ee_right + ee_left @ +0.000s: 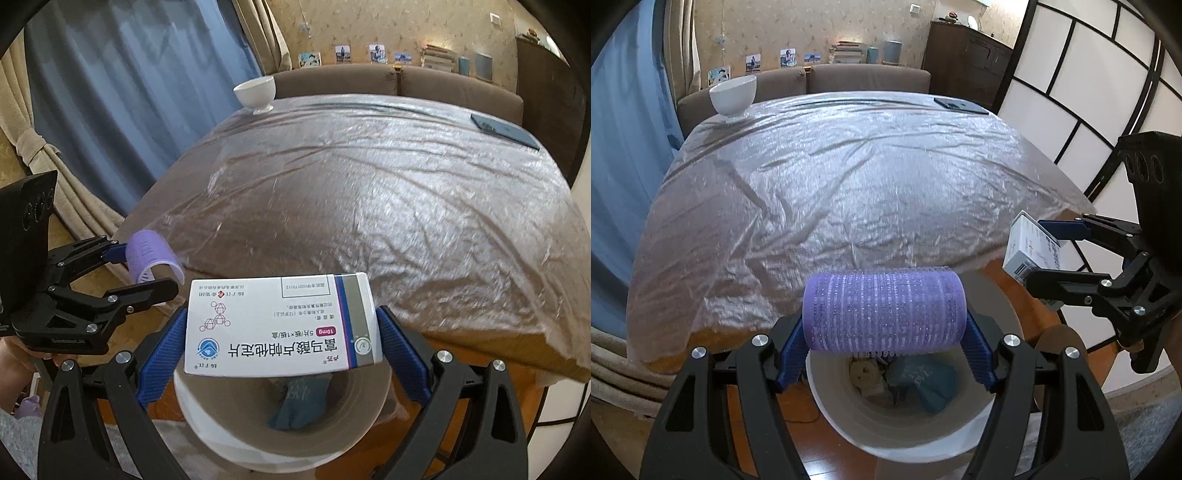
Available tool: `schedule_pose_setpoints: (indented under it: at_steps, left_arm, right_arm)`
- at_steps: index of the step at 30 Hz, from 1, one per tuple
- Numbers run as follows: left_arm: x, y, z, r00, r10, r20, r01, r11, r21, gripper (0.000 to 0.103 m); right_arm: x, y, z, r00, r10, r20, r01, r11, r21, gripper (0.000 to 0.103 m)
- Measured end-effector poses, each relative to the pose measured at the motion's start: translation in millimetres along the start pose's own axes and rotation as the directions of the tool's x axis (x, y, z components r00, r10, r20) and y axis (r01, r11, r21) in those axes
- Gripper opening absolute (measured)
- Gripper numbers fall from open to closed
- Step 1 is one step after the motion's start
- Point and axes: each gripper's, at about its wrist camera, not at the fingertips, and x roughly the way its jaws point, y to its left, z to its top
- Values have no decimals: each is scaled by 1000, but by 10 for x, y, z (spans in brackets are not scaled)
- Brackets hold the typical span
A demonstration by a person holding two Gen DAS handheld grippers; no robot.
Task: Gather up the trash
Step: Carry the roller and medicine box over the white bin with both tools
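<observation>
Crinkled plastic sheeting covers the table (871,177), nearly cleared, while both grippers hang over the white bin (849,424) with trash in their jaws.

On the sheet only a white bowl (733,94) and a dark flat item (960,105) remain at the far corners; whether either counts as trash I cannot tell. The bin, on the floor just off the near table edge, already holds crumpled scraps. The right gripper (282,343) is clenched on a white medicine box (280,325), and the left gripper (884,343) grasps a purple hair roller (884,310) by its ends. Both drops look still to be made.
</observation>
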Motion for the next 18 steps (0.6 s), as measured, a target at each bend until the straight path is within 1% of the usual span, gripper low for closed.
schedule_pose_setpoints:
  at_steps: [7, 13, 18]
  left_arm:
    - [63, -43, -138, 999, -4, -38, 4, 1000, 2, 72]
    - [170, -87, -264, 997, 15, -70, -14, 1000, 22, 72]
    - [322, -112, -373, 993, 44, -110, -39, 998, 43, 72]
  right_arm:
    - [87, -1, -176, 999, 7, -51, -6, 1000, 18, 95]
    - [187, -27, -313, 996, 6, -88, -3, 999, 33, 95]
    - [306, -27, -412, 994, -19, -108, 21, 1000, 22, 95]
